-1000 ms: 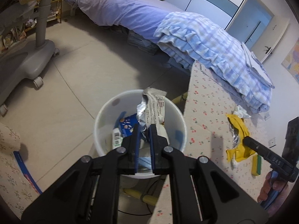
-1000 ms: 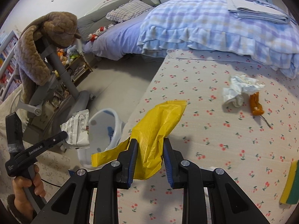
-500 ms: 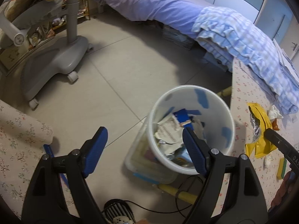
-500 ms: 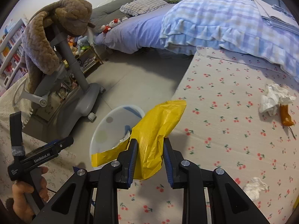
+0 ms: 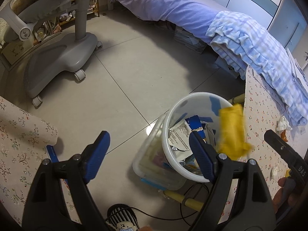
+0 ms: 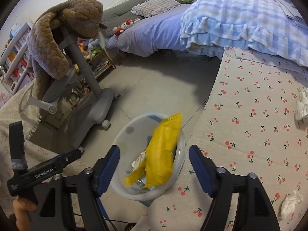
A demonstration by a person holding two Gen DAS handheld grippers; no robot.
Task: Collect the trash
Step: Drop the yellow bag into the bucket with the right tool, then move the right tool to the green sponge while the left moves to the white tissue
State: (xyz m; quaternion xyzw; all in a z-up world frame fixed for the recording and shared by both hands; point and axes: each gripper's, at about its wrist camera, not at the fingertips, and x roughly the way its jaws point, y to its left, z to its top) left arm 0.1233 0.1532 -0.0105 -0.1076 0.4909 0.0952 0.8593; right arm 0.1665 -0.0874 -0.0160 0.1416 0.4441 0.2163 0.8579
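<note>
A white trash bin (image 5: 192, 104) (image 6: 125, 132) stands on the floor beside the cherry-print table (image 6: 250, 134). It holds several wrappers. A yellow snack bag (image 6: 161, 152) (image 5: 231, 132) is blurred and loose over the bin's mouth, held by nothing. My right gripper (image 6: 154, 165) is open, just above the bin and the bag. My left gripper (image 5: 148, 152) is open and empty, above the floor at the bin's left side. A crumpled white tissue (image 6: 291, 200) lies on the table at the lower right.
More white tissue (image 6: 302, 104) lies at the table's right edge. A clear plastic box (image 5: 154, 161) sits against the bin. A grey wheeled chair base (image 5: 57, 61) stands on the floor to the left. A bed (image 5: 173, 7) with a checked blanket lies behind.
My right gripper opened and let go of the yellow bag, which is dropping into the bin. My left gripper, open since half a second ago, has shifted left of the bin.
</note>
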